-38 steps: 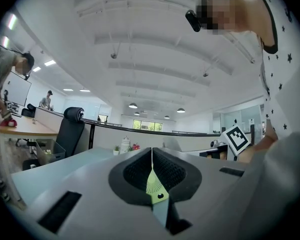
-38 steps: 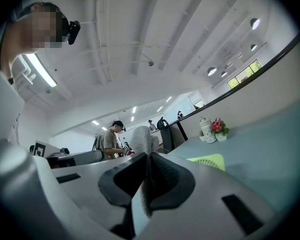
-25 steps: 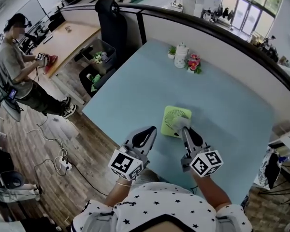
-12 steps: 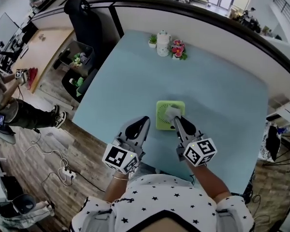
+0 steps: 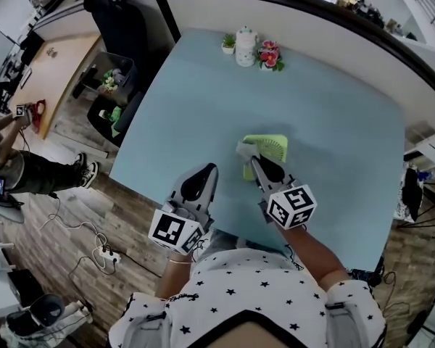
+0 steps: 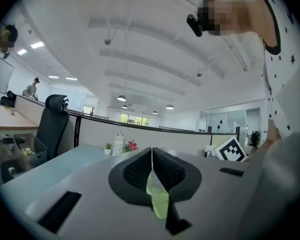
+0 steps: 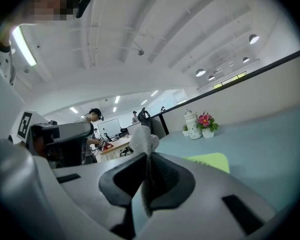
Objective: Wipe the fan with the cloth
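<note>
Your right gripper (image 5: 249, 158) is clamped on the cloth (image 5: 244, 149). In the right gripper view its jaws pinch the pale grey fabric (image 7: 144, 140), and a bunched tuft stands up above the tips. In the head view that tuft sits against the near-left edge of the fan (image 5: 270, 147), a light green, square-cased one lying on the blue table (image 5: 333, 114), closer to your edge than to the far one. I cannot tell whether the fan lies flat or tips up at one side. From the right gripper view the fan (image 7: 210, 161) shows just right of the jaws.

Your left gripper (image 5: 205, 170) carries nothing. Its jaws are pressed together at the tips in the left gripper view (image 6: 151, 151), with a sliver of the green fan (image 6: 158, 203) visible past them. It hangs over the table's near-left part, beside the fan but apart from it.

At the far edge stand a white teapot (image 5: 246, 36), a small plant (image 5: 228, 43) and pink flowers (image 5: 268, 55), well away from the work.
</note>
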Demonstrator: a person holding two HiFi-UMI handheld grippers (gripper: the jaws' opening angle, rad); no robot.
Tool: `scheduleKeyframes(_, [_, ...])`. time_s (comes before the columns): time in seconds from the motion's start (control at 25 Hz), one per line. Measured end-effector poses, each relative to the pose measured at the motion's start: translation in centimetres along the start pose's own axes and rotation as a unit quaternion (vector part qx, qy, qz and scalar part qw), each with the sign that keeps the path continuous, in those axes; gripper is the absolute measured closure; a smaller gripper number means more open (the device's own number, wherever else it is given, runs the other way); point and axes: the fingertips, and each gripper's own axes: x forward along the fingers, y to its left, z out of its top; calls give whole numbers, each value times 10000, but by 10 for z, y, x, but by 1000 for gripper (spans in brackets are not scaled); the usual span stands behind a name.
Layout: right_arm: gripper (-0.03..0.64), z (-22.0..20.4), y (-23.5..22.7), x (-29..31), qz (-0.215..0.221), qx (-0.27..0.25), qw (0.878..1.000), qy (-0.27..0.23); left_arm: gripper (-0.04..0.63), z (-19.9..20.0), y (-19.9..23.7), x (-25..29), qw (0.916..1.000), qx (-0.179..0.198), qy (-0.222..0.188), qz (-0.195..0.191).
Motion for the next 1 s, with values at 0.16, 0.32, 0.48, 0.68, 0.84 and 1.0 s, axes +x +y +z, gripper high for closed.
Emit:
scheduleKeyframes(0.16, [595, -8, 5, 15, -20, 13, 9999, 163, 565, 1, 11, -12, 9999, -38, -15, 122])
scheduleKeyframes(0.32, [595, -19, -1, 27, -154, -74, 9992, 368, 565, 1, 18, -20, 9998, -53, -35, 202])
scheduleKeyframes(0.48, [595, -29, -9, 38, -280, -228, 9976, 597, 565, 2, 24, -27, 9996, -52, -43, 291])
scheduleKeyframes(0.68, [595, -37, -16, 45, -376, -296, 9962, 735, 565, 2, 30, -33, 9993, -62, -42, 363])
scheduleKeyframes(0.84, [595, -38, -20, 47, -438, -274, 9957, 770, 565, 3, 31, -33, 9993, -90, -61, 350])
scheduleKeyframes(1.0, [595, -33, -28, 43, -545, -211, 9959, 690, 565, 4, 30, -31, 9995, -71, -78, 305])
